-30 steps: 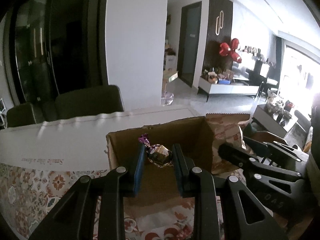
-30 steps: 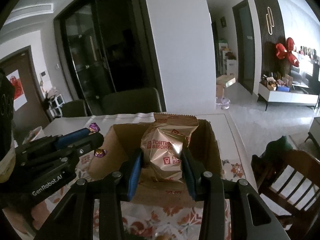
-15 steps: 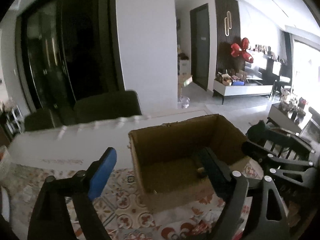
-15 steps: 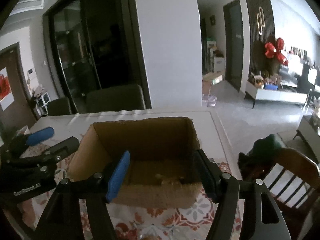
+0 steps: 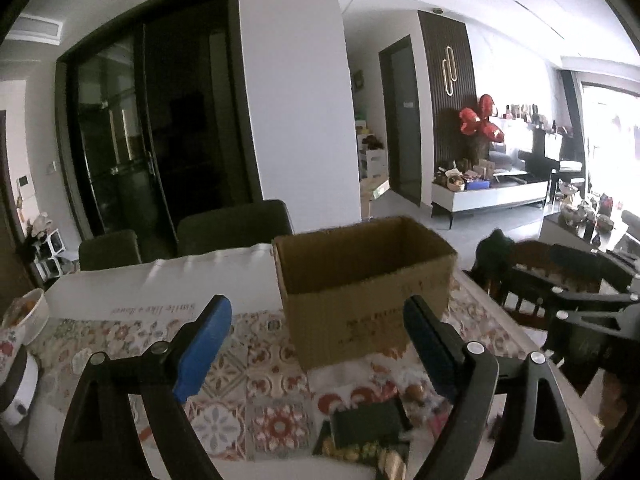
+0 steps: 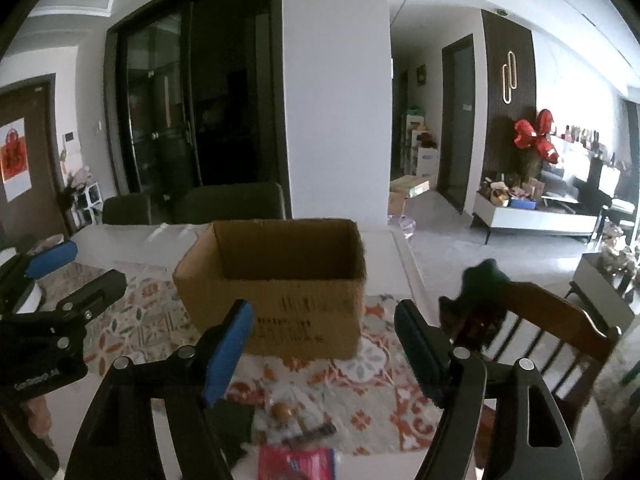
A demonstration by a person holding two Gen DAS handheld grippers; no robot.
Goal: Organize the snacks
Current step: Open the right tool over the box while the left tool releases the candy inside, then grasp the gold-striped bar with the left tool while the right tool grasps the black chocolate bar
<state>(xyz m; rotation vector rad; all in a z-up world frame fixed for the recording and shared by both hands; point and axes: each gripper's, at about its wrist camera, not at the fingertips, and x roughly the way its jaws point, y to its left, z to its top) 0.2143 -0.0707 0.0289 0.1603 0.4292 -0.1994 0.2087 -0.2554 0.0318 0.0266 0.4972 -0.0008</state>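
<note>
Both grippers empty, held above the table on the near side of the cardboard box (image 5: 362, 284). Left gripper (image 5: 316, 344): its 2 blue-padded fingers (image 5: 202, 344) spread wide, nothing between them. Right gripper (image 6: 322, 350): same, fingers (image 6: 230, 346) well apart, no load.

Box stands upright, top open, on the patterned tablecloth (image 5: 248, 376). Its inside is in shadow from both views, contents not readable.

Loose snacks lie on the cloth nearer than the box: a dark green packet (image 5: 366, 424) with small wrapped sweets beside it, a round gold-wrapped candy (image 6: 282, 410), and a red packet (image 6: 296, 462) at the near table edge. All are apart from the box and under the grippers, touched by neither.

A bowl (image 5: 26, 312) sits at the far left. A wooden chair (image 6: 552, 320) stands right of the table.
</note>
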